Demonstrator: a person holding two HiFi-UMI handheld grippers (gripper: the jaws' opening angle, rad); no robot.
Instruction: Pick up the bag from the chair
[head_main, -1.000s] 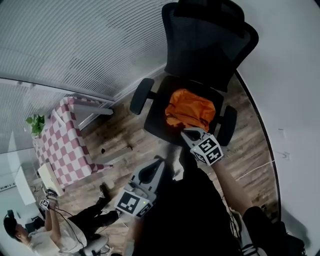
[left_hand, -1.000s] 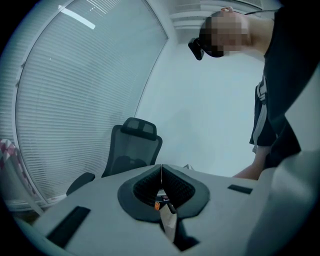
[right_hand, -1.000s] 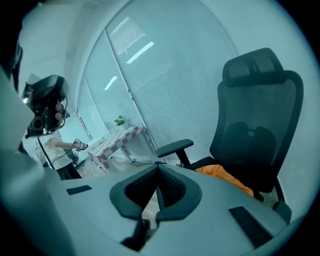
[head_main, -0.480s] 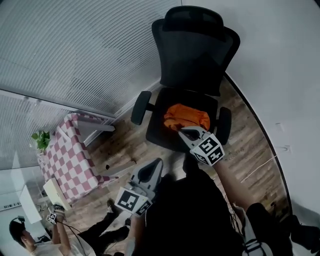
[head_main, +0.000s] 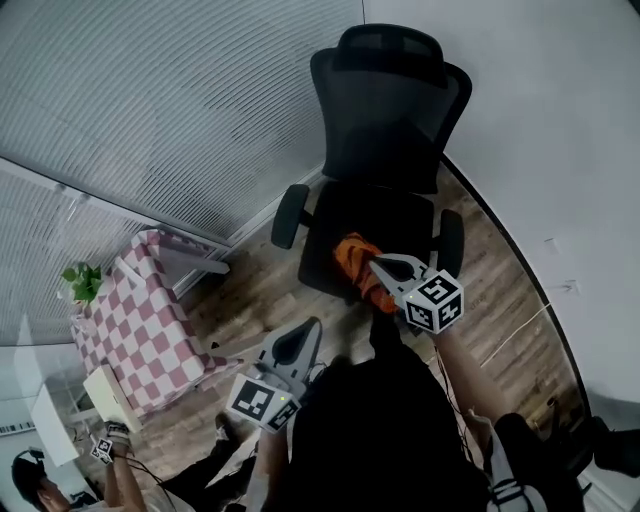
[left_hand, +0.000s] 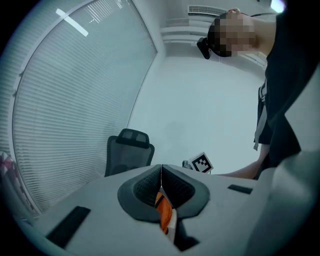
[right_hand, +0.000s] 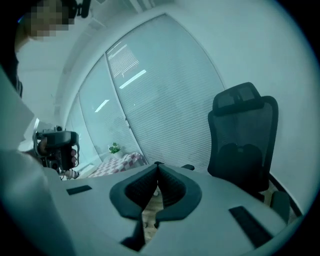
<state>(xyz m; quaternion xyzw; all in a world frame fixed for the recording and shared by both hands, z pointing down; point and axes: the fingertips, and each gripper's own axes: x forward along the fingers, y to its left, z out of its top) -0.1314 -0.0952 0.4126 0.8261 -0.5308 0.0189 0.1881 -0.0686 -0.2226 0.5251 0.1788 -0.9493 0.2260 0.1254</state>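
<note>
Two grippers are in play, and both read as closed.

Right gripper (head_main: 378, 262): its own view shows the jaws pressed together at the tips. Only wooden floor (right_hand: 150, 212) shows through the gap below them, with no orange fabric. The head view, however, shows the orange bag (head_main: 356, 270) bunched up and hanging directly from that gripper's tip. Judgement: the jaws pinch a thin fold or handle of the bag, and the bulk hangs below that camera's sight.

Left gripper (head_main: 313, 325): jaws together, nothing between the pads, held low and well apart from the bag. The orange strip seen under its closed tips in its own view is judged to be the bag beyond, not a held item.

Location of the bag: at the front edge of the office chair (head_main: 388, 130), apparently clear of the seat (head_main: 385, 215), which shows bare black in the head view and the right gripper view.

Progress: the bag is gripped and off the seat, so the pick-up is essentially accomplished. Outstanding: confirm the hold and carry the bag fully clear of the chair. Risk: a tip-only pinch may slip.
</note>
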